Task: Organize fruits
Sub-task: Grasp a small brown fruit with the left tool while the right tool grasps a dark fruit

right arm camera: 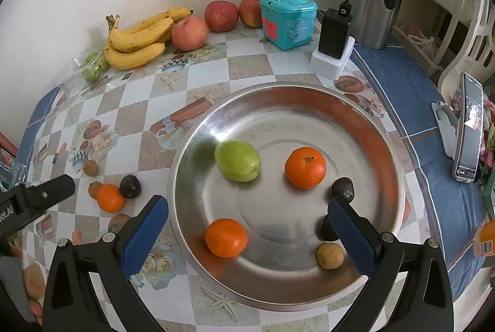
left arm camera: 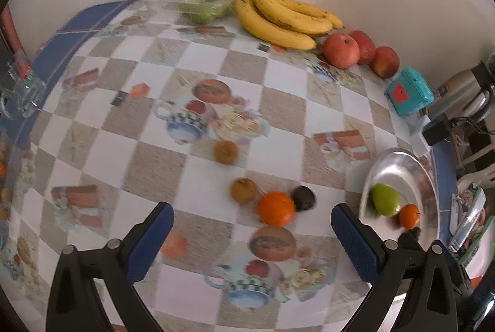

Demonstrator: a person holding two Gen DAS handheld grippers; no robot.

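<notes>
Right now the right tool (right arm camera: 247,227) hovers over the steel plate (right arm camera: 365,121), fingers wide apart, gripping nothing. Plate holds a green fruit (right arm camera: 237,159), two tangerines (right arm camera: 305,167) (right arm camera: 226,237), dark fruits at 3 o'clock and a small brown fruit (right arm camera: 330,255) at 5. Left tool (left arm camera: 252,236) also spread, empty, above a loose tangerine (left arm camera: 275,208) on the surface (left arm camera: 278,103).

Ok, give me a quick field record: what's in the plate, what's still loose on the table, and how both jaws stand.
plate: green fruit, two oranges, two dark fruits, one small brown fruit
loose on table: orange, dark fruit, two brown fruits
left gripper: jaws open, empty, above the loose orange
right gripper: jaws open, empty, over the plate
</notes>
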